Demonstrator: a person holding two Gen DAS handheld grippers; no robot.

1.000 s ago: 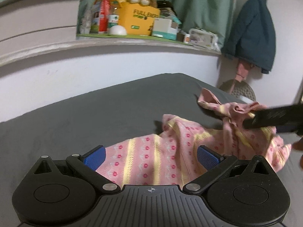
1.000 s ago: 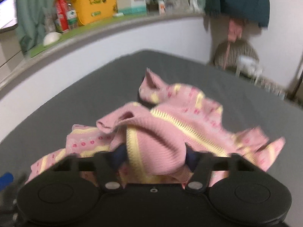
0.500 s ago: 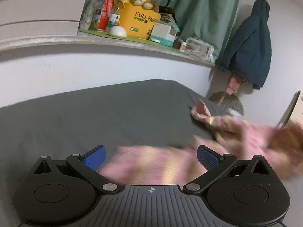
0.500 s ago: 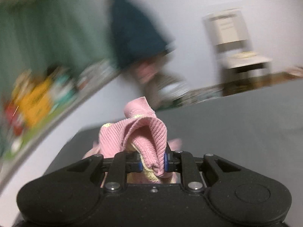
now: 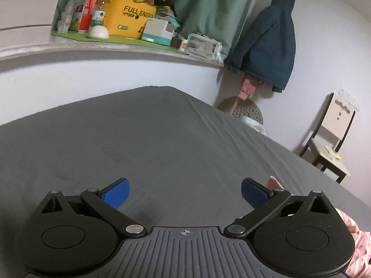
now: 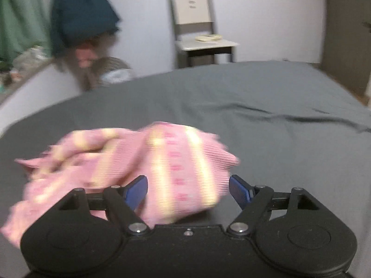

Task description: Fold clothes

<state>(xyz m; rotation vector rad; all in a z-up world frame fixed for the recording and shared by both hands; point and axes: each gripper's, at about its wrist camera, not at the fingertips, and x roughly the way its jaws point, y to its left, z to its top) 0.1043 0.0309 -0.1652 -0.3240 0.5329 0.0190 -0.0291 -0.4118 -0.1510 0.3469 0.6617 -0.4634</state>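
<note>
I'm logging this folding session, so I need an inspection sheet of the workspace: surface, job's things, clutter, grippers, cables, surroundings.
Surface: grey bed sheet, mostly smooth, a few creases.
Job's things: one pink garment, crumpled and blurred, lying on the sheet in front of the right gripper; its edge shows at the lower right of the left wrist view.
Clutter: nothing seen on the sheet besides the garment.
Grippers: left gripper open, nothing between its jaws. Right gripper jaws opening, garment between them, pads not pressing it.
Cables: nothing seen.
Surroundings: ledge crowded with a yellow box, bottle and packets; green curtain; dark jacket hanging; chair by the wall.
</note>
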